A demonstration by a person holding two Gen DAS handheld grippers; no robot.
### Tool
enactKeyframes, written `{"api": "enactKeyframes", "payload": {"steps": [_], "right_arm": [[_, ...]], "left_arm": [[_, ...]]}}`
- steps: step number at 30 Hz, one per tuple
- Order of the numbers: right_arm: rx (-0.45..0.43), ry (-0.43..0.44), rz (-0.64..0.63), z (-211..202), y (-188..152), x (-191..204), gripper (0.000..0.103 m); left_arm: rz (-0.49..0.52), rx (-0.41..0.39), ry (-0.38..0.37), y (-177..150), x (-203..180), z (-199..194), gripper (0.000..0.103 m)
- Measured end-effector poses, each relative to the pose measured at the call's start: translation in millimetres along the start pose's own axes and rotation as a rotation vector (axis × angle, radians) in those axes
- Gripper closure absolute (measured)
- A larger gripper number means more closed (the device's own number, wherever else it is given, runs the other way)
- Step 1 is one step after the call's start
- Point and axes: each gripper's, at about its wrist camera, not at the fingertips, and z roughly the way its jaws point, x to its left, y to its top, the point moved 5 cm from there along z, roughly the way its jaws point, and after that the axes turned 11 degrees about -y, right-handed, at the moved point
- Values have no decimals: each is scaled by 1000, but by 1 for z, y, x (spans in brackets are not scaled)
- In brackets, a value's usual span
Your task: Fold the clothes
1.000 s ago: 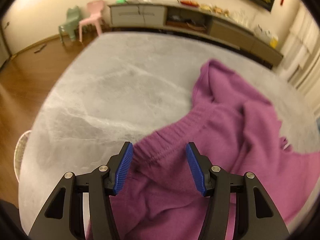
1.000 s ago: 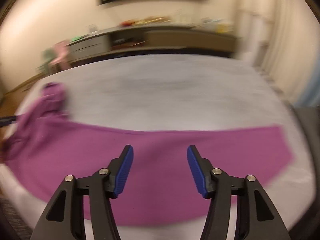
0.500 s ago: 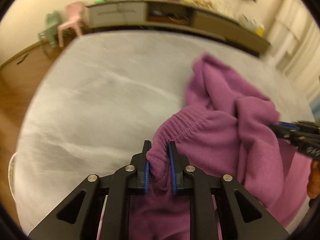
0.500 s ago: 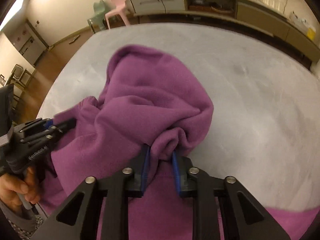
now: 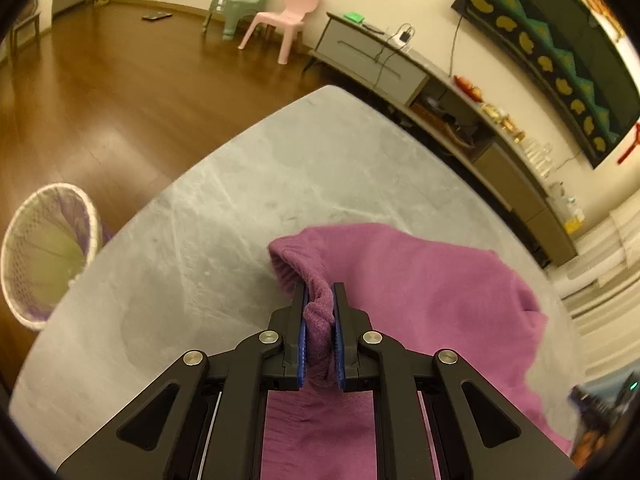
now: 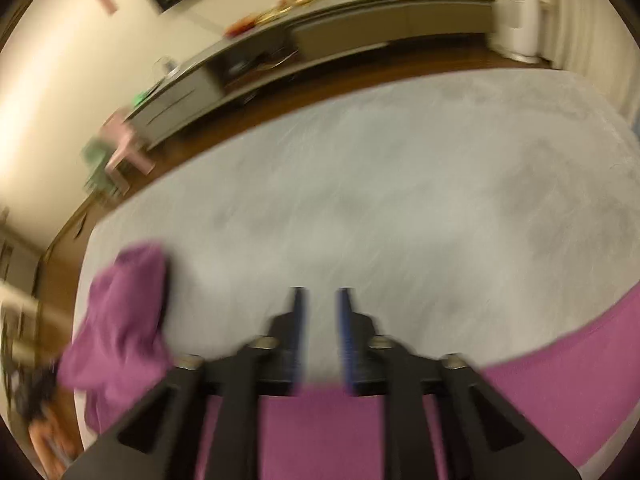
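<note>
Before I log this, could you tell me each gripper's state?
Left gripper: closed on the garment.
Right gripper: narrowly open, holding nothing.

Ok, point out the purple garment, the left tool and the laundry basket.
purple garment point(image 5: 432, 280): left wrist view, on its broad upper fold.
left tool point(image 5: 319, 300): left wrist view, midway between the tips, where bunched cloth is pinched.
laundry basket point(image 5: 93, 220): left wrist view, on its white rim.

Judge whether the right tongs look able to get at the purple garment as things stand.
Probably yes. The right tongs hold nothing, and the purple garment lies spread on the grey table directly beneath them, with nothing in between. The view is blurred, so their height above the cloth is unclear.
</note>
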Motion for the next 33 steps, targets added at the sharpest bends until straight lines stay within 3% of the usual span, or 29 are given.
{"api": "enactKeyframes", "payload": {"steps": [5, 7, 10, 14, 17, 18, 20, 24, 25, 27, 29, 30, 31, 33], "right_arm": [[21, 65, -180, -1, -19, 49, 45], [31, 94, -238, 2, -23, 70, 42], [55, 151, -270, 17, -12, 102, 40], [68, 229, -307, 20, -12, 138, 35], [70, 288, -332, 16, -17, 162, 35], [70, 308, -340, 14, -18, 169, 36], [72, 348, -357, 11, -22, 185, 80], [74, 427, -389, 5, -28, 216, 84], [76, 468, -446, -10, -44, 220, 84], [80, 583, -637, -62, -98, 221, 82], [114, 591, -858, -89, -152, 210, 70], [121, 554, -903, -90, -163, 201, 64], [129, 525, -909, -88, -164, 189, 51], [139, 501, -843, -83, -147, 164, 47]], "left_arm": [[20, -128, -155, -9, -41, -64, 92], [9, -229, -189, -6, -43, -105, 92], [-31, -278, -184, 3, -27, -123, 92], [-83, -231, -160, 3, -7, -109, 92], [-77, -190, -197, -4, -14, -102, 92], [-59, -189, -203, -6, -19, -104, 92], [-35, -192, -214, -10, -27, -109, 92], [-47, -214, -233, -10, -28, -121, 92], [-54, -217, -237, -10, -27, -122, 92], [-61, -212, -256, -9, -27, -124, 92], [-62, -197, -277, -11, -31, -122, 92], [-63, -189, -285, -12, -34, -120, 92], [-63, -183, -290, -14, -36, -119, 92], [-59, -184, -280, -15, -38, -119, 92]]}}
